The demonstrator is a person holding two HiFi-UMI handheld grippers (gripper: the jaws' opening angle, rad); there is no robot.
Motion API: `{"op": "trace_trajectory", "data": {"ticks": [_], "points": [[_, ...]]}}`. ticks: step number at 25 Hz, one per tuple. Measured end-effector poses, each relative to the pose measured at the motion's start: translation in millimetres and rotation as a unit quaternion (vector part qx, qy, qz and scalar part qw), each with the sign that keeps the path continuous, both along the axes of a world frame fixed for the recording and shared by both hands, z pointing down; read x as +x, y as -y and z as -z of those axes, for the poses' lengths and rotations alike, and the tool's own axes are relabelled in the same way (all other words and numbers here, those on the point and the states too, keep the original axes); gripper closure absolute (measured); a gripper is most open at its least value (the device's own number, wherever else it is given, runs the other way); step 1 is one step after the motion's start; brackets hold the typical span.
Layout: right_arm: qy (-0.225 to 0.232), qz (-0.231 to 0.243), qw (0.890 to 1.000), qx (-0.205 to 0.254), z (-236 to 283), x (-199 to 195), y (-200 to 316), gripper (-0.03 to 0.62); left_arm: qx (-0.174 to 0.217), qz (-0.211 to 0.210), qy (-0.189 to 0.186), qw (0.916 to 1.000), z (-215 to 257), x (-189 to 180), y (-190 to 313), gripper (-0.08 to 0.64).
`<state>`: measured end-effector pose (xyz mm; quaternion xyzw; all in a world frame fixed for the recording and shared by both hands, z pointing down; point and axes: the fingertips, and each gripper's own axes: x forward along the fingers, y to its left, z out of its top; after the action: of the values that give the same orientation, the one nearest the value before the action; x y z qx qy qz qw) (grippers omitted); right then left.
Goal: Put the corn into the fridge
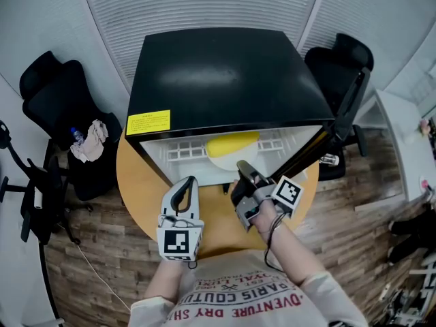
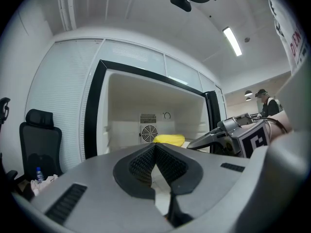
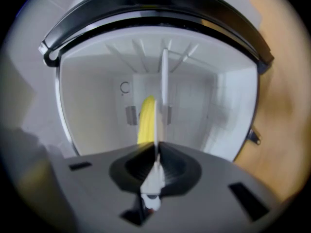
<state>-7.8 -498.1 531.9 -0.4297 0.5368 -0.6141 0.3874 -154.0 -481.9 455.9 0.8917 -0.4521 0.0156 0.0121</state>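
Note:
The yellow corn (image 1: 231,144) lies on the white wire shelf inside the open black fridge (image 1: 218,73). It also shows in the left gripper view as the corn (image 2: 170,139) at the back near the fan, and in the rolled right gripper view as the corn (image 3: 146,120). My left gripper (image 1: 185,182) hangs in front of the fridge opening, jaws shut and empty. My right gripper (image 1: 242,165) is just outside the opening, below the corn, also shut with nothing in it. In their own views, the left gripper (image 2: 155,148) and right gripper (image 3: 156,152) both point into the fridge.
The fridge stands on a round wooden table (image 1: 136,176). Its door (image 1: 344,118) swings open to the right. Black office chairs (image 1: 48,94) (image 1: 340,60) flank the fridge; the left one holds a bottle and cloth (image 1: 85,142). A person (image 2: 267,103) stands far off.

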Motion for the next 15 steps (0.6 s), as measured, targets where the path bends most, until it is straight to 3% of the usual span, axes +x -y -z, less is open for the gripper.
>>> {"op": "trace_trajectory", "data": {"ticks": [15], "points": [[-0.002, -0.040, 0.999, 0.006, 0, -11, 29, 0.541, -0.008, 0.007, 0.009, 0.9999, -11, -12, 16, 0.531]]}}
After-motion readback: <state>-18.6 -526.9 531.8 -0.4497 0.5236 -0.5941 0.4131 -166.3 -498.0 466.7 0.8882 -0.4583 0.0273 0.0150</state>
